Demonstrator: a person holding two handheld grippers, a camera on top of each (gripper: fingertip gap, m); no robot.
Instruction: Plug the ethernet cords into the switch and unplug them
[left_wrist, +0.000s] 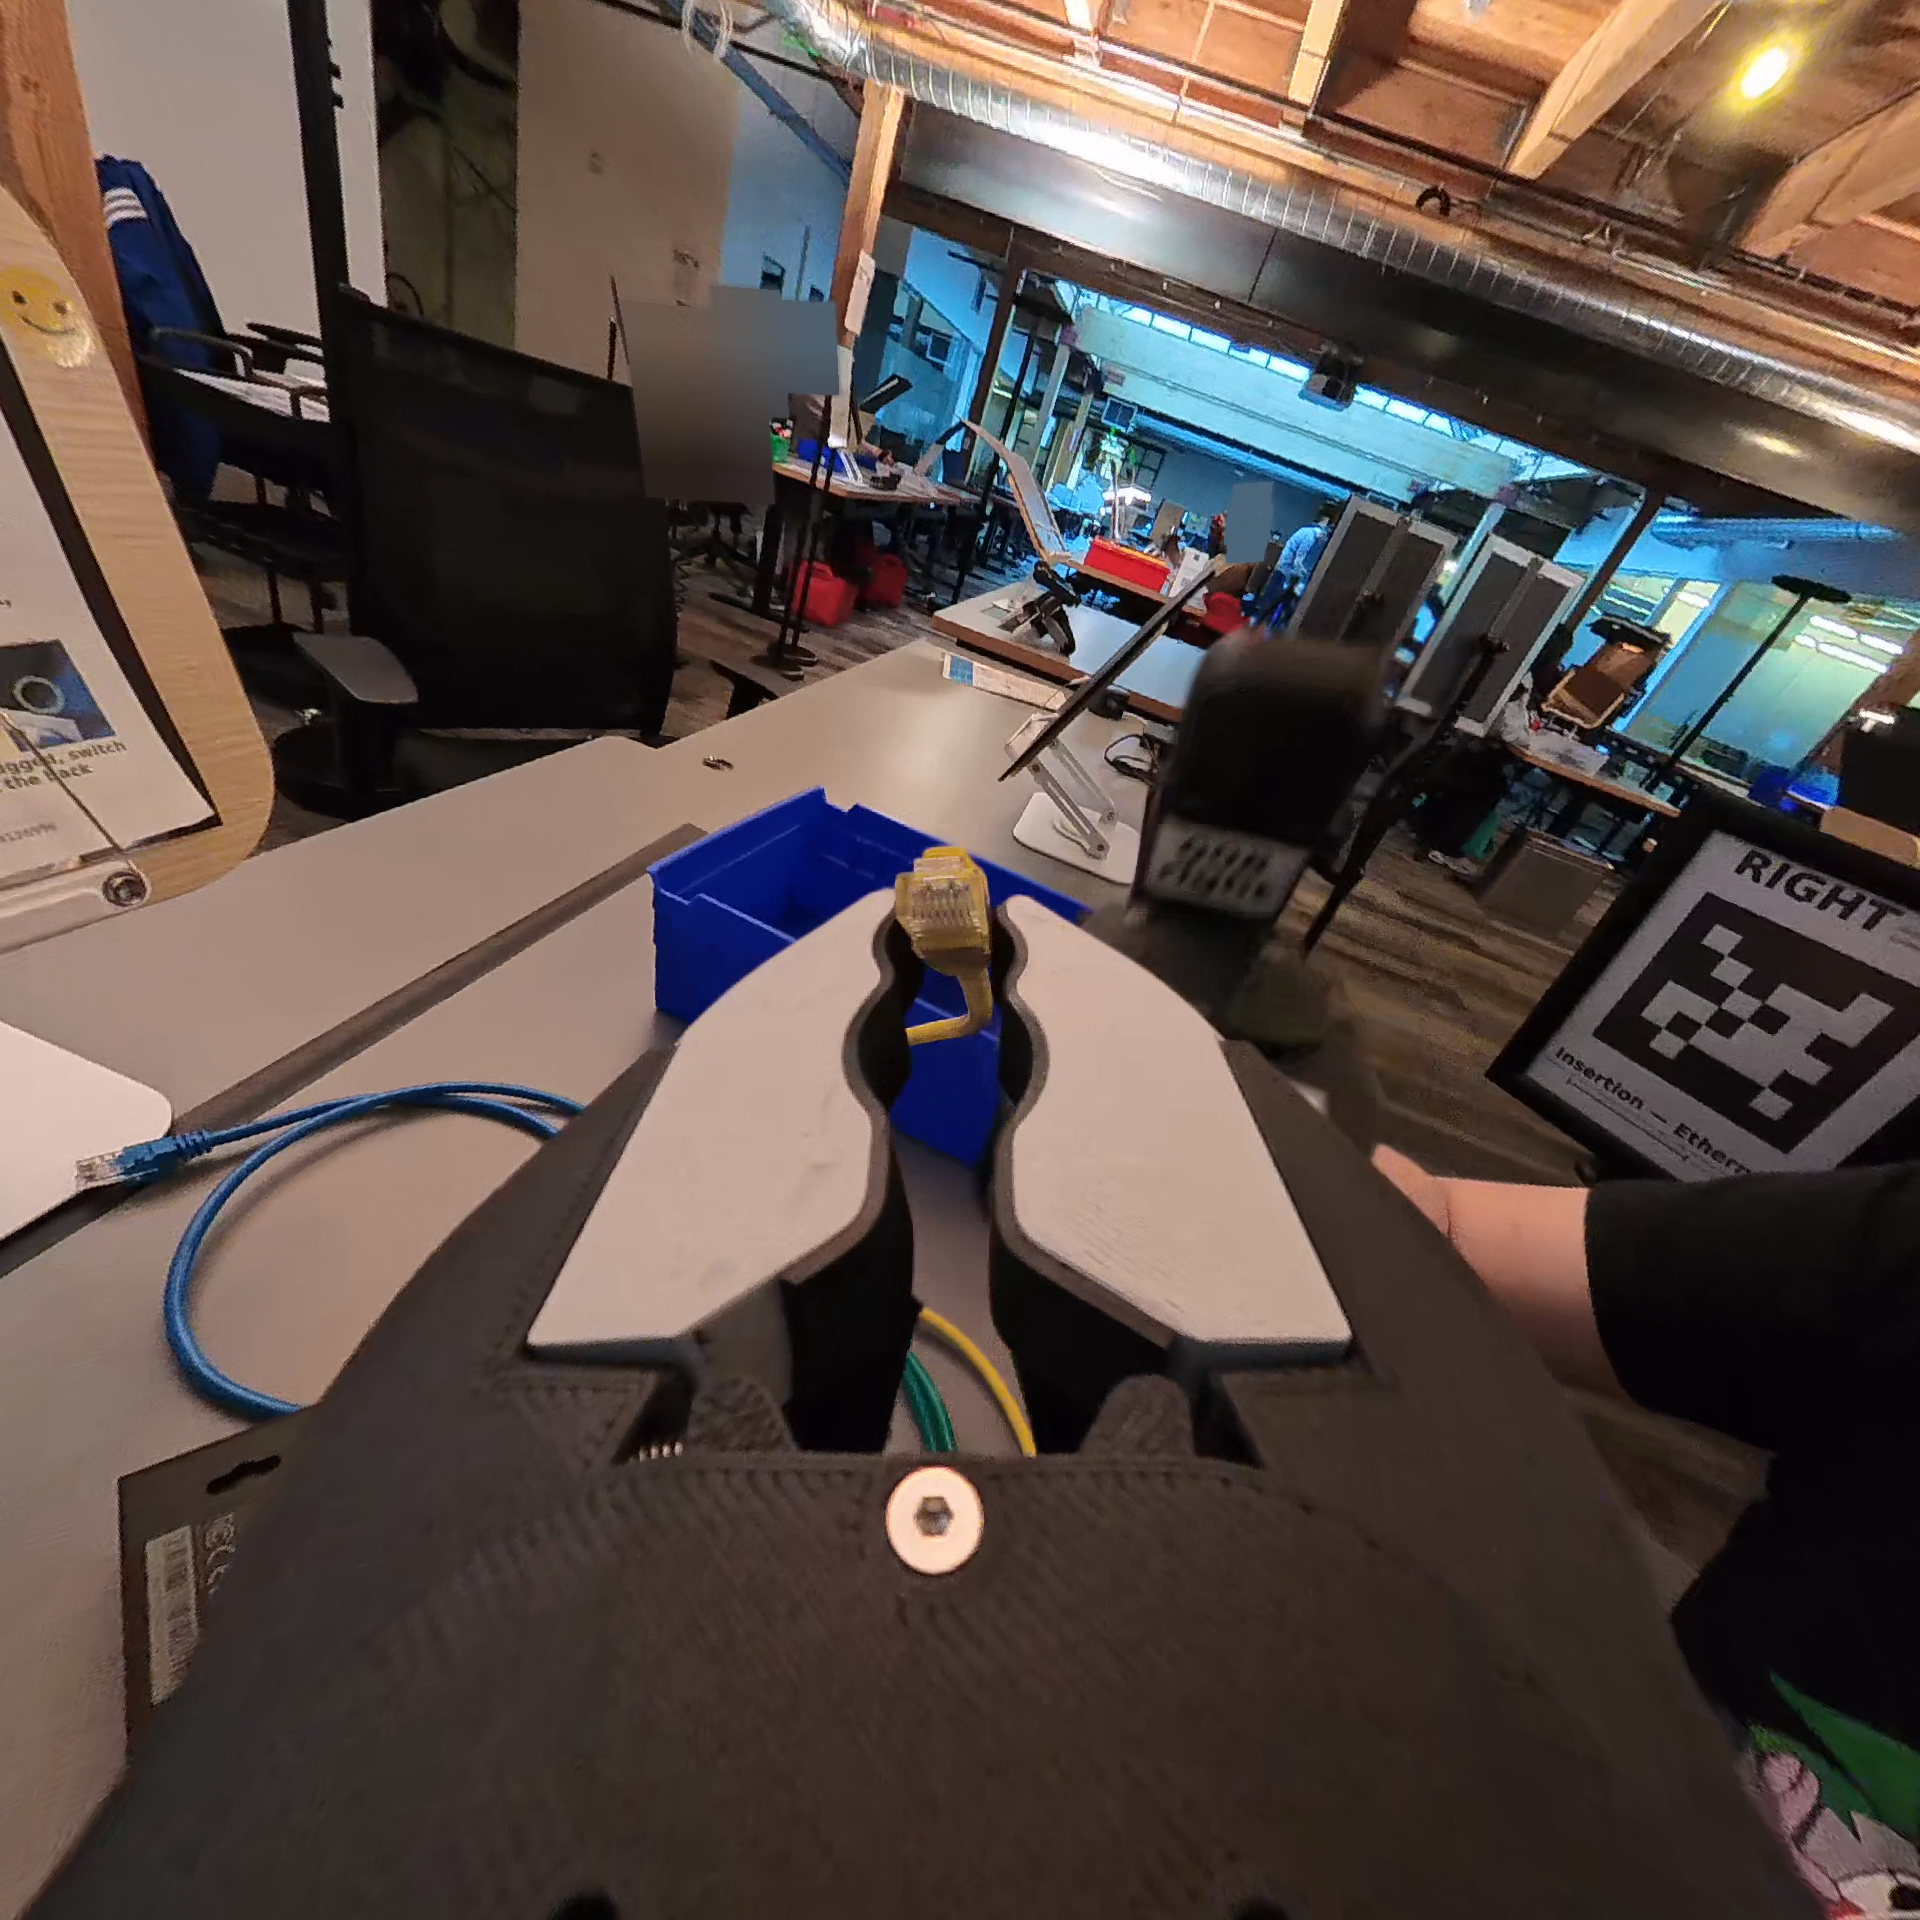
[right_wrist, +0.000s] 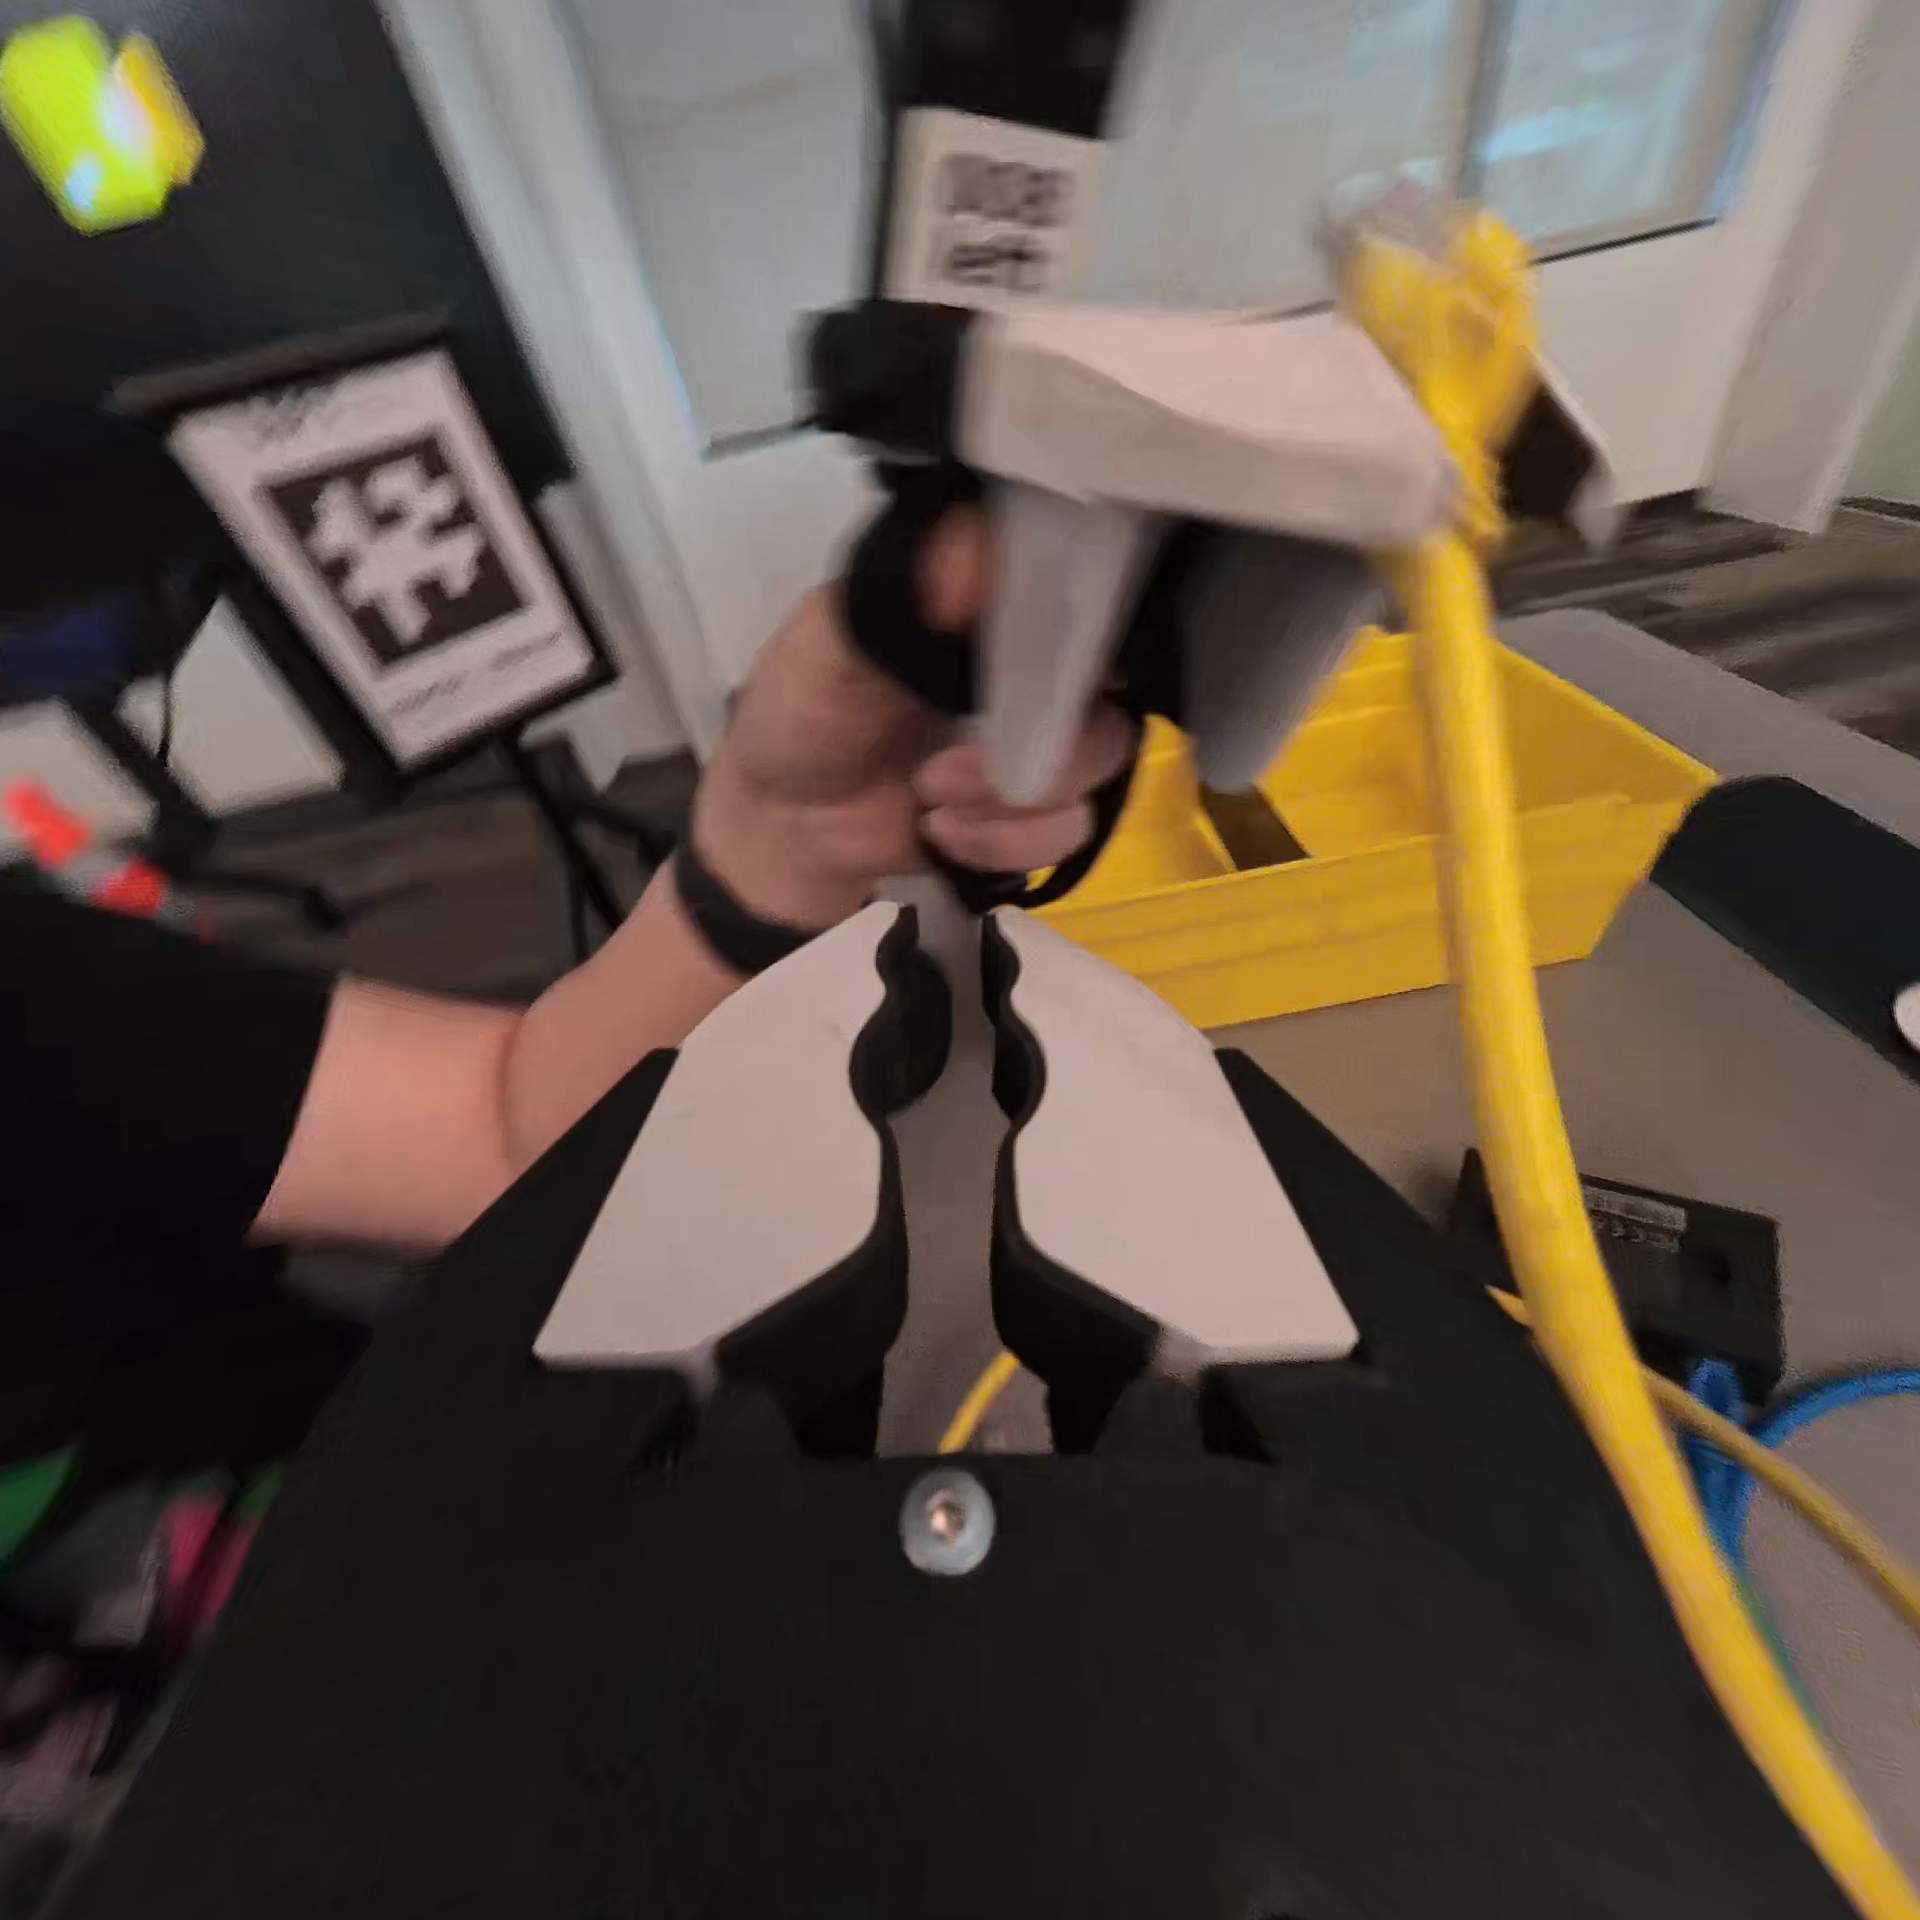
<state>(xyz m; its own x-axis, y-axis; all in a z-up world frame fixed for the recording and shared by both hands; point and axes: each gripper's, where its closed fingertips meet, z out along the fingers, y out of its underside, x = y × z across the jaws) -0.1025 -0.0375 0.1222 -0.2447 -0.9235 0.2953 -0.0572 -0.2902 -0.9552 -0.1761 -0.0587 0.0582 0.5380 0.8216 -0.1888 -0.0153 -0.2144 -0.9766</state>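
My left gripper (left_wrist: 943, 920) is shut on the clear-yellow plug (left_wrist: 940, 904) of the yellow ethernet cord, held up above the table with the plug pointing forward. The cord bends down between my fingers. In the blurred right wrist view, the left gripper (right_wrist: 1475, 416) holds the yellow cord (right_wrist: 1486, 935), which hangs to the table. My right gripper (right_wrist: 943, 935) is empty, its jaws a narrow gap apart, below and beside the left hand. The black switch (left_wrist: 177, 1558) lies low left, and also shows in the right wrist view (right_wrist: 1662, 1268). A blue ethernet cord (left_wrist: 260, 1174) lies loose on the table.
A blue bin (left_wrist: 769, 914) stands just beyond the left gripper. A yellow bin (right_wrist: 1351, 862) stands on the grey table (right_wrist: 1351, 1122). Framed marker signs stand at the right (left_wrist: 1745, 997) and left (right_wrist: 384, 551). A green cord (left_wrist: 925, 1413) runs under the left gripper. A tablet stand (left_wrist: 1070, 790) is behind. My hands' fingertips stand some 10 centimetres from each other. From the right gripper's tips to the black switch (left_wrist: 177, 1558) is close to 25 centimetres. Seen from the right wrist view (right_wrist: 1646, 1214) as well.
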